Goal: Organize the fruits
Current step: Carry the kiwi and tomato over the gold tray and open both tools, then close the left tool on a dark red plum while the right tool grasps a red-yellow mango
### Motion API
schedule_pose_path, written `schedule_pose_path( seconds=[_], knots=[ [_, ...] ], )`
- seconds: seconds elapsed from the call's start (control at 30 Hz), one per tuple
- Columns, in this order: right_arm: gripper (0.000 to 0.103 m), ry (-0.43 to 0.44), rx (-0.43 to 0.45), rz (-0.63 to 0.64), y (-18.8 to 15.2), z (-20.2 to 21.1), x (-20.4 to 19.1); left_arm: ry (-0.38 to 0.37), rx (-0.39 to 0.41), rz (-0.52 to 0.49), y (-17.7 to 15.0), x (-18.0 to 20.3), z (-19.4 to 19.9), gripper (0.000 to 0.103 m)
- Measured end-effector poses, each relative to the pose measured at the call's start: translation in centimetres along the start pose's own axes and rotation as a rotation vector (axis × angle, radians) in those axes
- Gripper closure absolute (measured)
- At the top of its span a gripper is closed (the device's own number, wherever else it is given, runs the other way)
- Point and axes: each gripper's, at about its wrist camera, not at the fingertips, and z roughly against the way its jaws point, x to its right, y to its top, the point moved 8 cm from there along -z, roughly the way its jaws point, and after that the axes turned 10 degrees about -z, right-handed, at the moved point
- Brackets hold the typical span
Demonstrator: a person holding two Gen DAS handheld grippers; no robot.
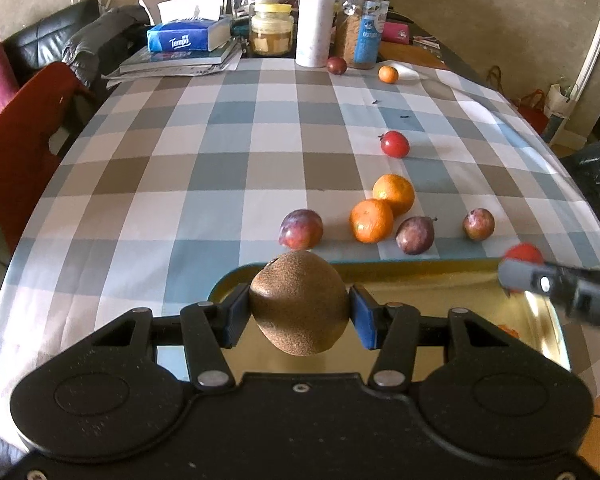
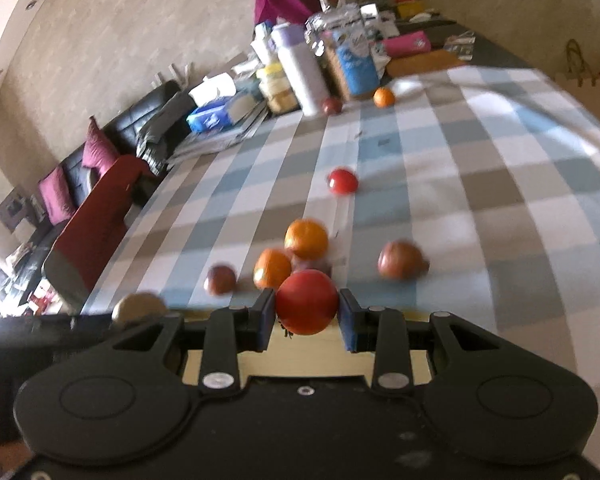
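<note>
Checked tablecloth [image 1: 204, 168] over table, gold tray [image 1: 440, 280] at near edge, oranges [image 1: 371, 220] and plums [image 1: 301, 229] (loose) beyond.

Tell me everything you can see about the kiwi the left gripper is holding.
The kiwi is brown, fuzzy and egg-shaped, with a small nub at its upper left end. It looks whole and undamaged. The left gripper clamps it across its width, blue pads pressing both sides, so it hangs in the air above the near edge of the shiny golden tray. Only the pads touch it.
</note>
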Motion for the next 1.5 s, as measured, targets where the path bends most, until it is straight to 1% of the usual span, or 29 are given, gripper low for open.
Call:
schedule_pose_path(
  seconds=[0.17,0.33,0.57,0.83,0.87,0.97,1.03,1.07,1.2,1.33,1.5],
  knots=[
    [0.068,-0.024,0.007,0.066,-2.5,1.0,-0.3,0.019,0.000,-0.006,-0.6,0.0,0.0,0.044],
    [0.068,-0.003,-0.036,0.107,-4.5,1.2,-0.9,0.006,-0.019,-0.003,-1.2,0.1,-0.3,0.044],
    [0.068,-0.002,-0.057,0.157,-6.0,0.9,-1.8,0.036,-0.019,-0.004,-1.4,-0.1,-0.5,0.044],
    [0.068,-0.002,-0.072,0.157,-6.0,0.5,-1.8,0.033,-0.033,0.008,-1.8,-0.3,-0.7,0.045],
    [0.067,-0.002,-0.071,0.158,-6.0,0.5,-1.8,0.041,-0.018,0.005,-1.6,-0.4,-0.5,0.045],
    [0.067,-0.004,-0.072,0.159,-6.0,0.5,-1.8,0.095,0.044,-0.030,-0.9,-0.3,0.7,0.044],
    [0.067,-0.003,-0.078,0.157,-6.0,0.4,-1.9,0.117,0.068,-0.056,-0.5,-0.1,1.2,0.044],
    [0.067,0.000,-0.077,0.156,-5.9,0.3,-1.9,0.116,0.069,-0.062,-0.4,0.0,1.3,0.044],
    [0.067,0.011,-0.057,0.155,-5.8,0.6,-2.1,0.082,0.041,-0.049,-0.5,0.1,0.6,0.044],
    [0.067,0.014,-0.048,0.156,-5.7,0.8,-2.2,0.085,0.018,-0.037,-1.0,0.1,0.0,0.044],
    [0.067,0.004,-0.044,0.136,-5.4,0.8,-1.8,0.083,0.015,-0.032,-1.1,0.1,0.0,0.044]
  ],
)
